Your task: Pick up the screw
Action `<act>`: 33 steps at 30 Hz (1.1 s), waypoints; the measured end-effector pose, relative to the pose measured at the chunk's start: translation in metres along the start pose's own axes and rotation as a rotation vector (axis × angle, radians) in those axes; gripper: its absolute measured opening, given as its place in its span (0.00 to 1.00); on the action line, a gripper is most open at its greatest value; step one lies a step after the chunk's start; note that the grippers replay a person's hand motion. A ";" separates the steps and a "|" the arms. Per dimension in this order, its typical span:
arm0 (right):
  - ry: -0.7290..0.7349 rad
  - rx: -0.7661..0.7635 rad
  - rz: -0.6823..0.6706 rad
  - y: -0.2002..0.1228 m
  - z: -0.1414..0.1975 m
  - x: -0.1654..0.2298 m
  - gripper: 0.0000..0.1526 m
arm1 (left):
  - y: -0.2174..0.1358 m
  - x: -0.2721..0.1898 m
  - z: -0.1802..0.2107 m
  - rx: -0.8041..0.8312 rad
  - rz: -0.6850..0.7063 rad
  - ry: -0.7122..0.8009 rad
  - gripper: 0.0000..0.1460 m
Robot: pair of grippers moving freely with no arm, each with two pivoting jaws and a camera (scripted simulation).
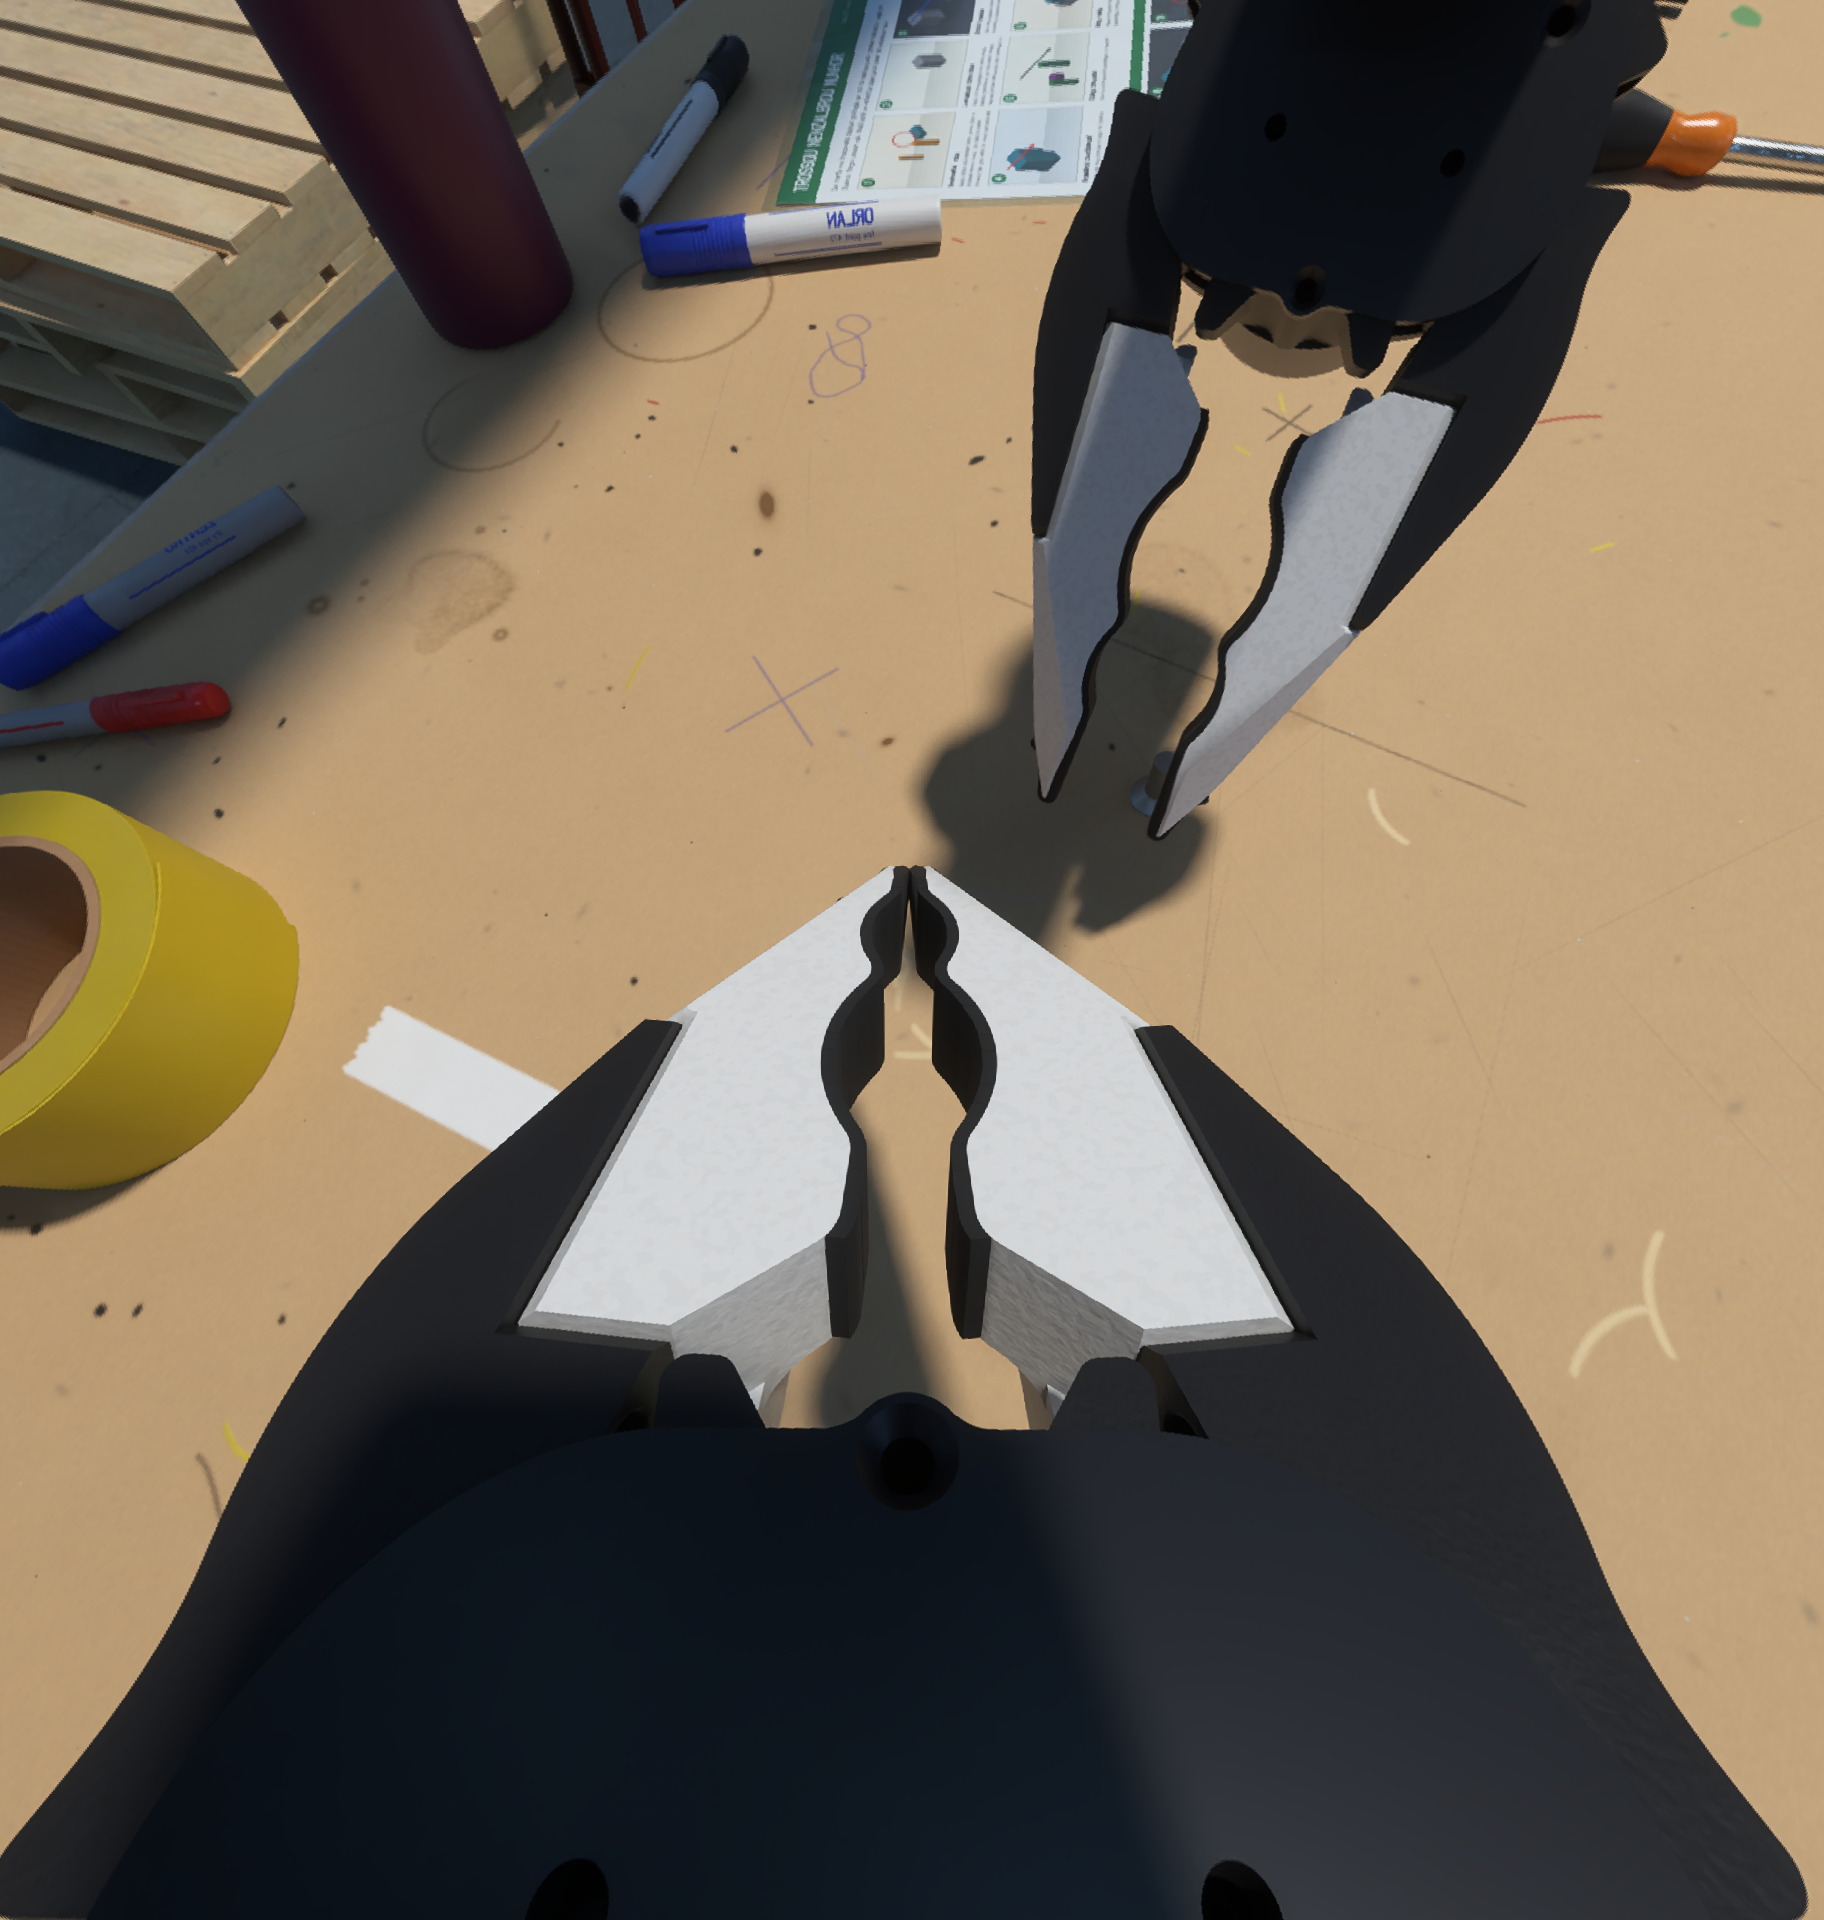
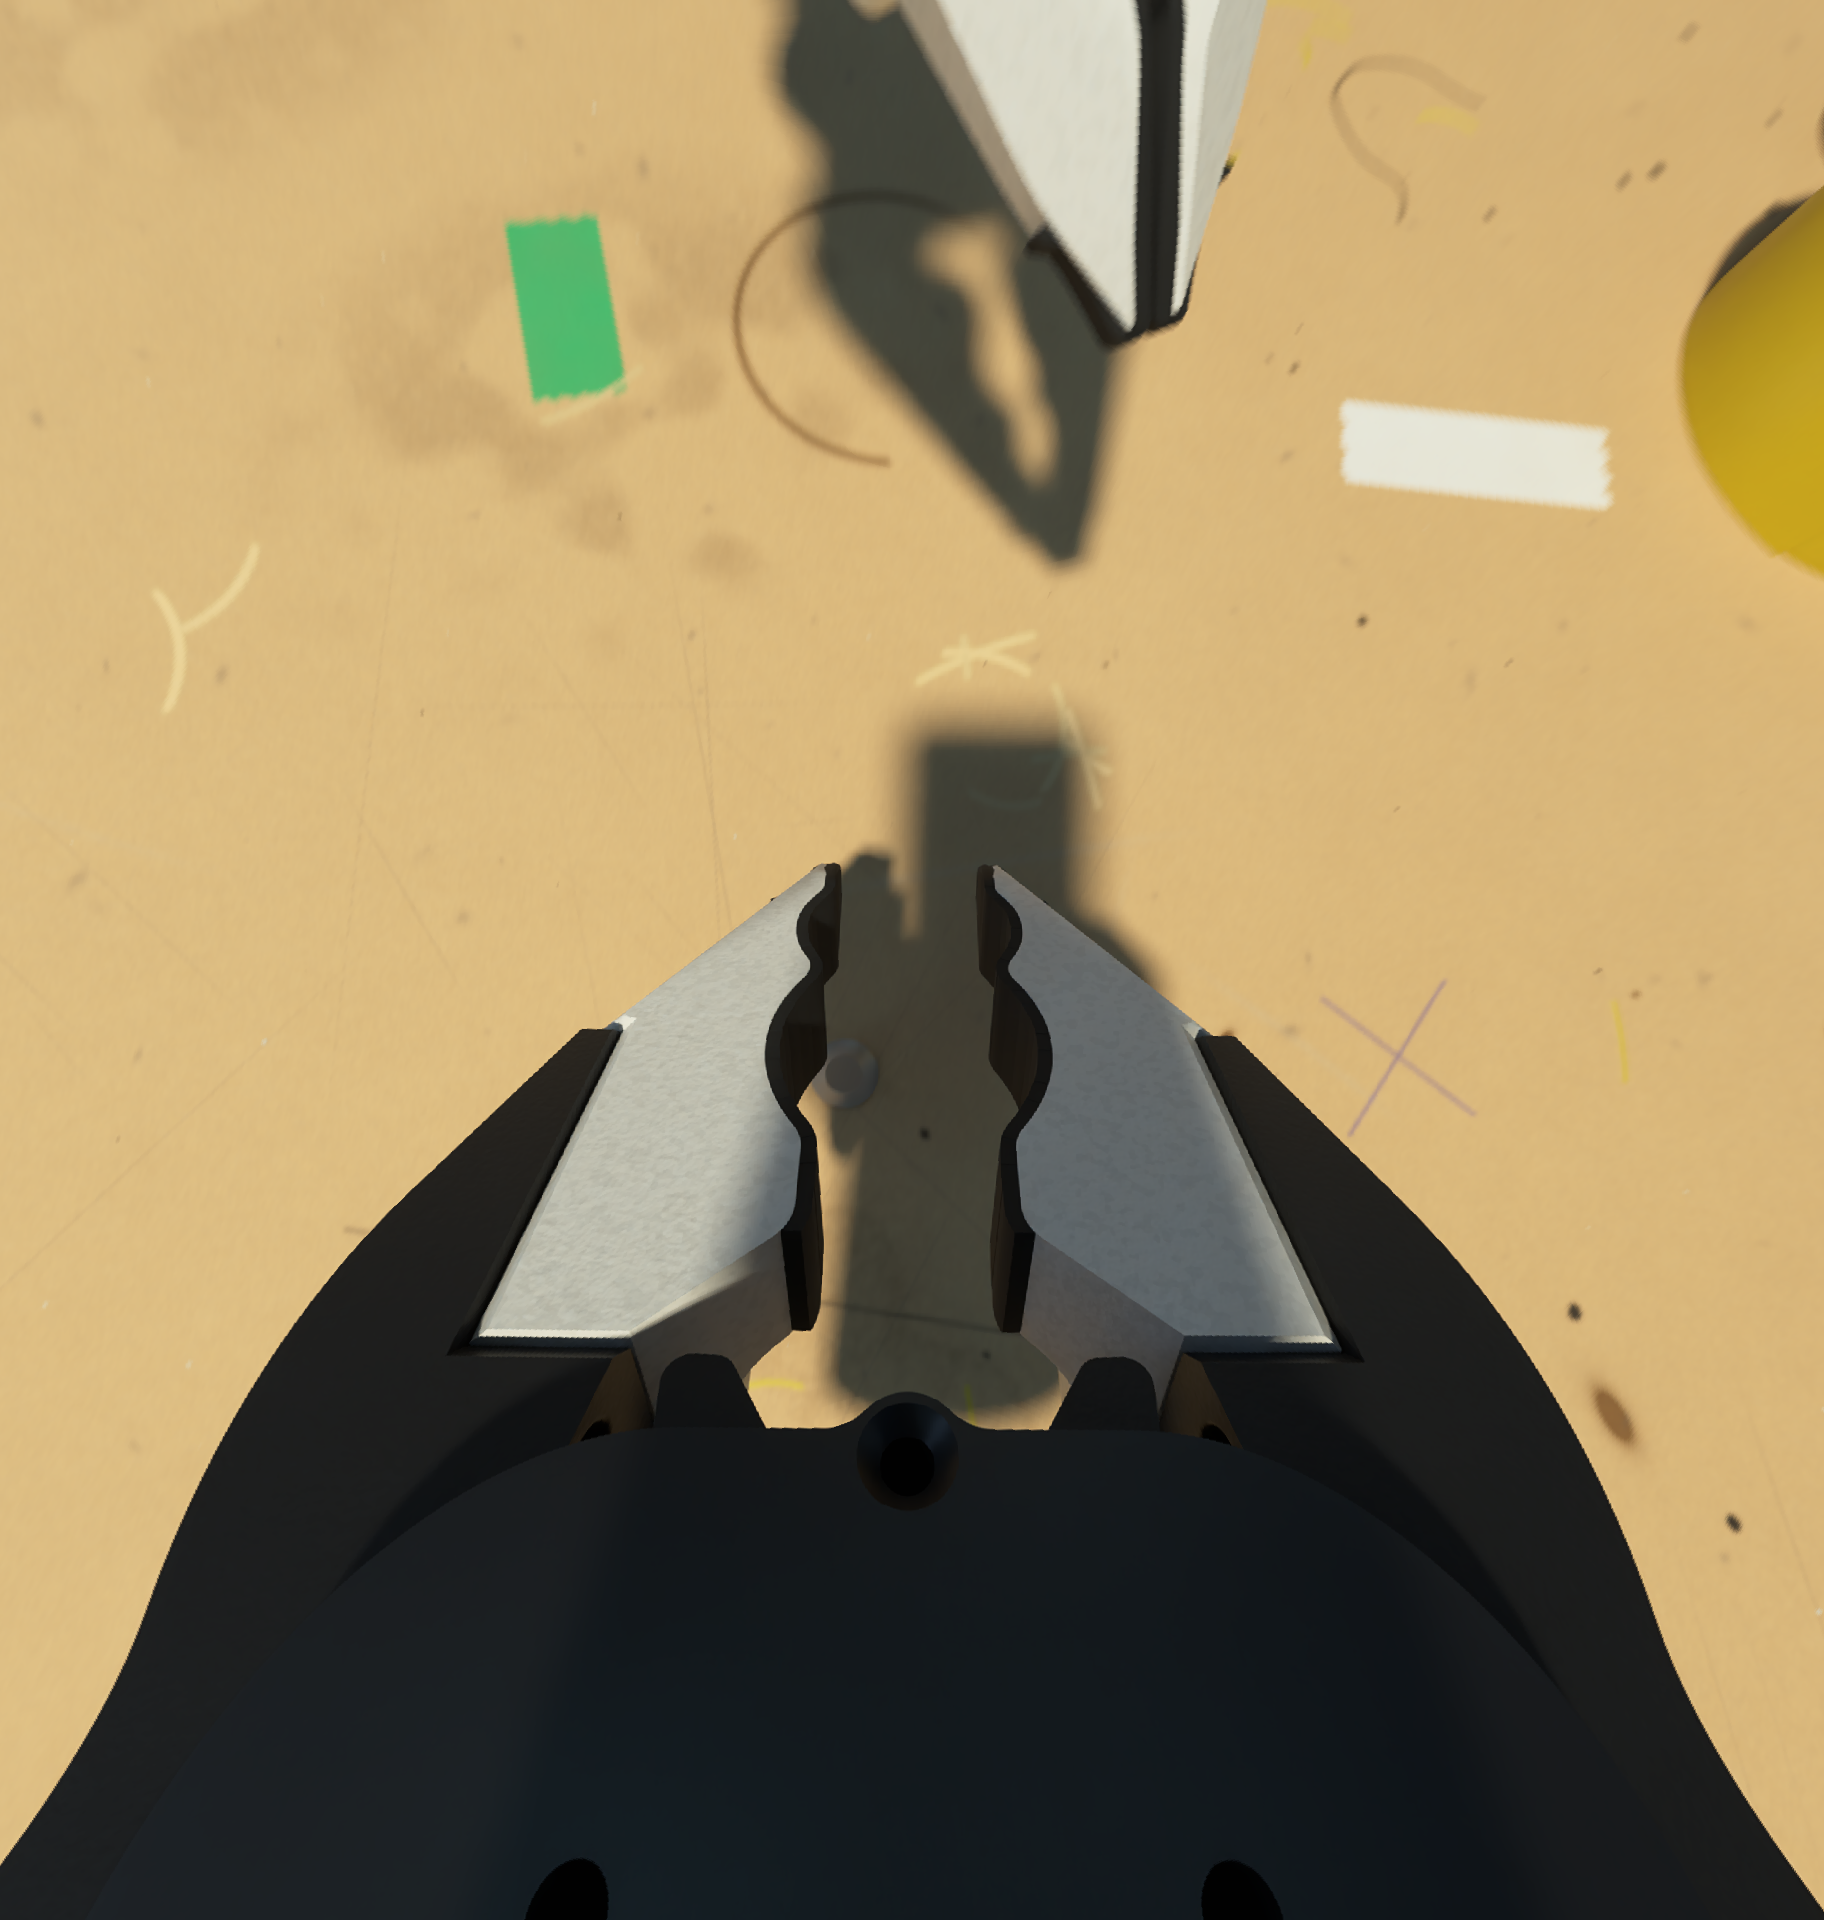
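The screw [image 2: 848, 1070] is small and grey and sits on the tan tabletop. In the right wrist view it lies between my right gripper's [image 2: 909, 873] fingers, close to the left finger. The right gripper is open, pointing down at the table with its tips near the surface. In the left wrist view the right gripper [image 1: 1105, 814] straddles the screw [image 1: 1149, 787], which peeks out beside one fingertip. My left gripper [image 1: 908, 873] is shut and empty, hovering a short way in front of the screw. Its shut tip also shows in the right wrist view [image 2: 1142, 317].
A yellow tape roll [image 1: 108, 987] lies left. Several markers [image 1: 783, 234], a dark red cylinder [image 1: 420, 156], a wooden pallet [image 1: 108, 187], a printed sheet [image 1: 970, 94] and an orange-handled screwdriver [image 1: 1697, 140] lie beyond. White [image 2: 1474, 454] and green [image 2: 563, 309] tape strips are stuck to the table.
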State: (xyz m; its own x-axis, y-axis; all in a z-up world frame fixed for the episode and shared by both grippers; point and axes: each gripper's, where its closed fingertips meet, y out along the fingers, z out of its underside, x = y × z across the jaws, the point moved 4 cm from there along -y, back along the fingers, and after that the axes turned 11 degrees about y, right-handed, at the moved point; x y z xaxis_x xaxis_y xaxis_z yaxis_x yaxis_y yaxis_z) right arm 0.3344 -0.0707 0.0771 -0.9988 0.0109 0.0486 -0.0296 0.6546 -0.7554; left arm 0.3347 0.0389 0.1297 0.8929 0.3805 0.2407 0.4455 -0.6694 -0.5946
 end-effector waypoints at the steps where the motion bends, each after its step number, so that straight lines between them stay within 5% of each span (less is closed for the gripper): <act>1: 0.002 0.028 -0.006 0.001 0.004 0.001 0.18 | 0.000 0.000 0.000 0.004 0.002 0.000 0.00; 24: 0.061 0.258 -0.059 0.003 0.045 0.001 0.13 | 0.006 -0.003 0.003 0.051 0.006 0.024 0.00; 26: 0.049 0.265 -0.063 0.003 0.045 0.002 0.05 | 0.006 -0.003 0.004 0.058 0.001 0.029 0.00; 33: 0.015 0.156 -0.006 -0.002 0.029 -0.003 0.05 | 0.004 -0.001 0.005 0.066 -0.011 0.030 0.00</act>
State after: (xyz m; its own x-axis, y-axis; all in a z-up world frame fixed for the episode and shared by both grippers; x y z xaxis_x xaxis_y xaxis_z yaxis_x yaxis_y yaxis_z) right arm 0.3367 -0.0946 0.0595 -0.9978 0.0194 0.0628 -0.0430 0.5295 -0.8472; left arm 0.3351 0.0391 0.1236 0.8899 0.3675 0.2703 0.4512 -0.6213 -0.6406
